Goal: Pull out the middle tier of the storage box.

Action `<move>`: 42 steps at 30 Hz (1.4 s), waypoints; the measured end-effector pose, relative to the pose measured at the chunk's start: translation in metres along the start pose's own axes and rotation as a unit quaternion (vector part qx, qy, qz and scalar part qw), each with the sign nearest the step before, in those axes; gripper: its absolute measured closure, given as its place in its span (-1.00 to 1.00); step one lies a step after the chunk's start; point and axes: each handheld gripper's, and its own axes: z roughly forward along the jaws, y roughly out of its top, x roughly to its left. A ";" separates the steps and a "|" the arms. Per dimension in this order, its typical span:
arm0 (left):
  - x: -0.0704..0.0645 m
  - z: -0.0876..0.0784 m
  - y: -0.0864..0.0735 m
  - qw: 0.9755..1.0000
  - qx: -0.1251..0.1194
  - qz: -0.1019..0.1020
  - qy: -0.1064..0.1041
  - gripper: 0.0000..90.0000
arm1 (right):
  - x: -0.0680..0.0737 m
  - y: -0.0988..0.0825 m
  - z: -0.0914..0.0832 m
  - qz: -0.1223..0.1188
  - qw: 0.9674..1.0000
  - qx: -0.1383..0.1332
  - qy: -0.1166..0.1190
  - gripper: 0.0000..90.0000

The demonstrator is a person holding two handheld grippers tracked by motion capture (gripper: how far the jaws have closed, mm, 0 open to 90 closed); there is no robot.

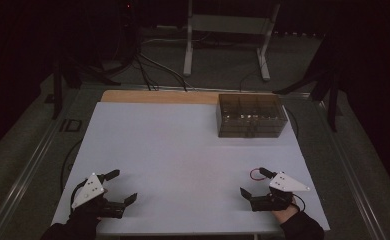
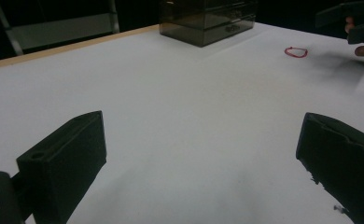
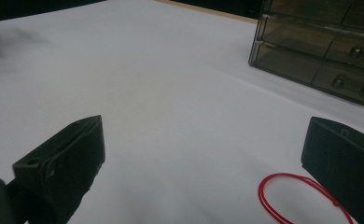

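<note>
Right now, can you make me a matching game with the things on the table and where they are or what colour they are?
Things:
1. drawer box
2. red loop
3. left gripper
4. right gripper

Descriptions:
A. thin and red, lying flat on the white table
B. near corner at the left of the high view, jaws open
C. smoky see-through, at the far right of the table
D. near corner at the right of the high view, jaws open, right beside the red loop

Pairs: 1-C, 2-A, 3-B, 4-D
</note>
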 end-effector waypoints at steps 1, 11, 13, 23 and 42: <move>-0.001 -0.001 0.001 1.000 -0.005 0.002 0.003 -0.93 | 0.000 0.000 0.000 -0.003 1.000 0.001 0.001 -1.00; 0.000 0.003 -0.001 1.000 -0.006 0.004 -0.005 -0.93 | 0.003 -0.002 -0.002 -0.011 1.000 0.006 0.009 -1.00; -0.001 0.002 -0.001 1.000 -0.009 0.005 -0.008 -0.93 | 0.004 -0.002 -0.001 -0.011 1.000 0.009 0.013 -1.00; -0.001 0.001 0.000 1.000 -0.014 0.002 -0.009 -0.93 | 0.011 0.000 0.002 -0.019 0.998 0.020 0.049 -1.00; 0.000 -0.002 -0.001 1.000 -0.023 -0.003 -0.010 -0.93 | 0.025 0.025 -0.004 -0.073 0.995 -0.025 0.062 -1.00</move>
